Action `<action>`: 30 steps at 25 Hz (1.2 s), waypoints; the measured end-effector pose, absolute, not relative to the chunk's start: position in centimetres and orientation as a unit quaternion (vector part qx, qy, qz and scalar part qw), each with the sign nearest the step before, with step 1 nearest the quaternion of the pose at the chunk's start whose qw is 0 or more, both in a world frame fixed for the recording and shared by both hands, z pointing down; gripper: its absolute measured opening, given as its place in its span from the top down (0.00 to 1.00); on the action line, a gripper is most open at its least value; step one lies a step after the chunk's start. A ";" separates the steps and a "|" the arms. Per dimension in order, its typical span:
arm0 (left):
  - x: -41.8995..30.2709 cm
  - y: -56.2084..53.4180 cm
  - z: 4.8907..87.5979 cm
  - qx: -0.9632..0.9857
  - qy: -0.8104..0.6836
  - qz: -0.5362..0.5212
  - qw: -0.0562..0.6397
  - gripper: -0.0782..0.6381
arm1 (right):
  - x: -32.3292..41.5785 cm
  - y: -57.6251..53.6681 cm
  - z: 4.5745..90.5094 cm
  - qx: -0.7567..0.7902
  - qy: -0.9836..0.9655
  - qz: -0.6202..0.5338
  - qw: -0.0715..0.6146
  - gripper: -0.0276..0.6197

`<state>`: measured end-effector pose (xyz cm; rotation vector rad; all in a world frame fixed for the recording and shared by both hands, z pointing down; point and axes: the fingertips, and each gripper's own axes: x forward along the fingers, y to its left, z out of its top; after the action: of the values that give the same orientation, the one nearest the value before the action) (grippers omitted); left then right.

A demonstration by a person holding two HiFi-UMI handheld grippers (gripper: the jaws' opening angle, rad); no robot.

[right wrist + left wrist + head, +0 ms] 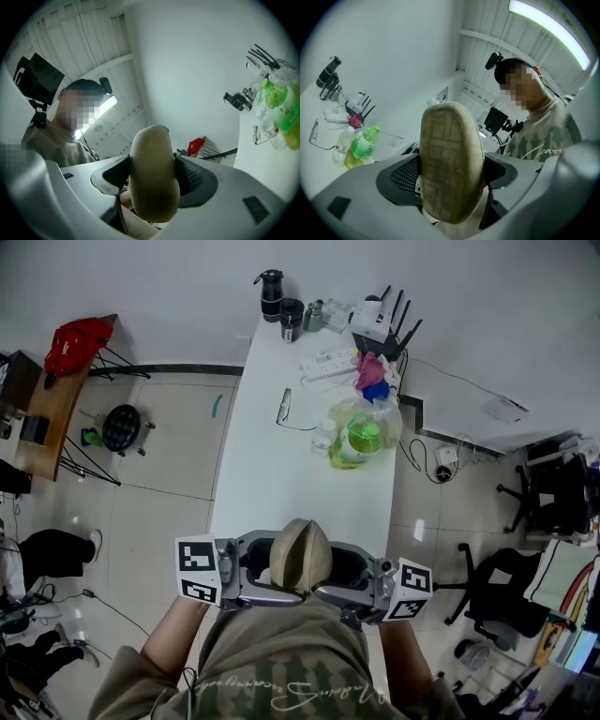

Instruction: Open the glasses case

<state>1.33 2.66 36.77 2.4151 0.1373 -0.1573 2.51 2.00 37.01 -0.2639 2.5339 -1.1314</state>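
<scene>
A tan woven glasses case (300, 554) stands on end just off the near end of the white table (272, 493), close to the person's chest. My left gripper (284, 571) reaches in from the left and my right gripper (325, 575) from the right. Each has one jaw on either side of the case. In the left gripper view the case (451, 164) fills the gap between the dark pads (404, 174), which lie against it. The right gripper view shows the same case (153, 178) wedged between its pads (190, 176). No gap shows in the case.
Farther along the table lie a pair of glasses (284, 407), a green bottle in a clear bag (358, 439), a pink cloth (370, 371), a power strip (330, 362), a router (380, 322) and dark flasks (272, 294). An office chair (558, 493) stands at the right.
</scene>
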 end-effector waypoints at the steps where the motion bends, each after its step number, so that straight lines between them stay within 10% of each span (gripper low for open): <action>1: 1.3 2.9 36.7 0.933 0.060 -0.063 0.350 0.30 | 2.7 1.9 37.1 -0.093 0.889 -0.407 0.186 0.47; 30: 1.0 2.8 36.7 0.921 0.061 -0.104 0.371 0.31 | 3.0 2.0 37.4 -0.068 0.870 -0.429 0.233 0.47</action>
<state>0.97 2.83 36.73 2.3605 0.1574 -0.2662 3.01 2.01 37.41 -0.1875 2.3899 -1.1779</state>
